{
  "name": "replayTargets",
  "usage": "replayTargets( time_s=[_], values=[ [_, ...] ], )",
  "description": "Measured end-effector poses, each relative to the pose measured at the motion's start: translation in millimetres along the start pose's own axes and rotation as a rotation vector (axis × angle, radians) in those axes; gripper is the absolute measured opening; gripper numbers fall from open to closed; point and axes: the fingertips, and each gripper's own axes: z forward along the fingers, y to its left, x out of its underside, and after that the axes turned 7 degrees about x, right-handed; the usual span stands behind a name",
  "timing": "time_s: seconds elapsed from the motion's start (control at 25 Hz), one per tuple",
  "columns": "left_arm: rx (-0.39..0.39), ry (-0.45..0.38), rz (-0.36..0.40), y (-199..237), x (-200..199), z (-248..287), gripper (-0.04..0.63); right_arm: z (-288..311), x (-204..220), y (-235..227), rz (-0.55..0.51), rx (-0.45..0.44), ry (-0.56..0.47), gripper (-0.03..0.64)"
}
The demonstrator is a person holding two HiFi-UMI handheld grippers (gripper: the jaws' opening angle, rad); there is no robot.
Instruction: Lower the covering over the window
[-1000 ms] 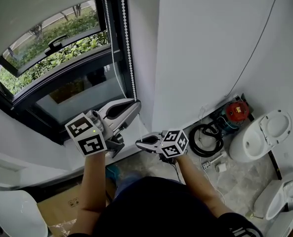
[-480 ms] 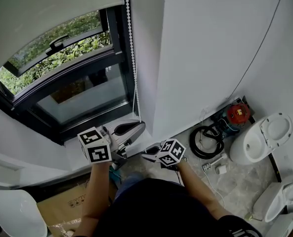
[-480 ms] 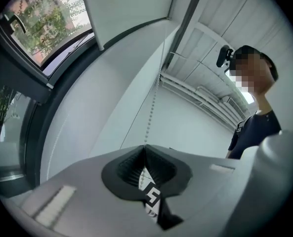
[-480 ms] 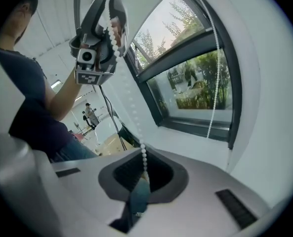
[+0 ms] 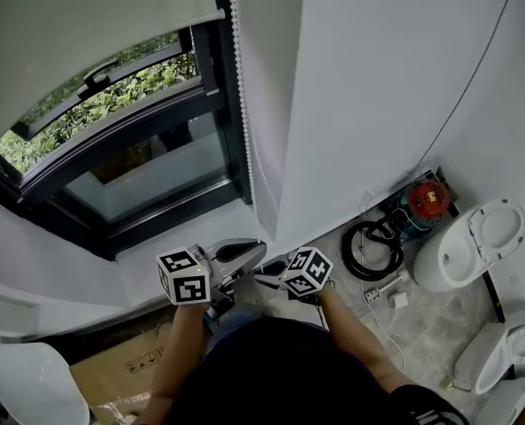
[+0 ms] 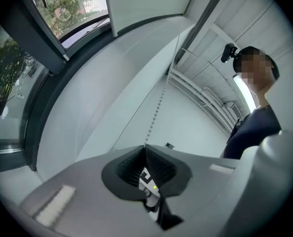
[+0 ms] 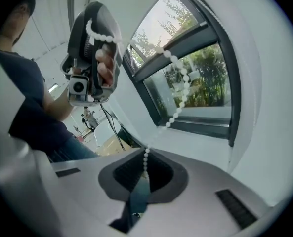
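- Two claws sit low by the sill [image 5: 178,237]. Our left claw [image 5: 247,253] is clamped on the bead chain [image 5: 242,104], which rises straight from its closed tips in the left gripper view.
- Our right claw [image 5: 267,273], just beside it, is likewise closed on the chain, with beads running in between its jaws.
- We see the blind [image 5: 94,16] covering only the top of the window [image 5: 147,171]. The glass and the greenery [image 5: 120,100] outside show below its lower edge.
- We judge the job well short of half done. Most of the glass is bare, so many more pulls on the chain remain.
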Motion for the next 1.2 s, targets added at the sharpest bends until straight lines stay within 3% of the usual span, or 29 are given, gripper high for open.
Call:
replayTargets(
  time_s=[0.24, 0.48, 1.04, 1.08, 1.16, 1.2],
  values=[
    [0.043, -0.037, -0.016, 9, 10, -4, 0.012, 6, -10, -4, 0.015, 0.005, -0.006, 0.014],
    [0.065, -0.038, 0.073, 14, 5, -8, 0.012, 6, -25, -13, 0.051, 0.039, -0.035, 0.014],
    [0.070, -0.109, 0.120, 25, -3, -37, 0.012, -5, -22, -23, 0.019, 0.210, -0.068, 0.017],
    [0.074, -0.115, 0.123, 26, -3, -39, 0.012, -8, -22, -26, 0.025, 0.238, -0.075, 0.027],
    [0.075, -0.128, 0.125, 28, -5, -43, 0.012, -17, -25, -36, 0.037, 0.299, -0.102, 0.153],
    [0.075, -0.128, 0.127, 29, -6, -44, 0.012, -23, -29, -40, 0.038, 0.332, -0.123, 0.185]
  ],
)
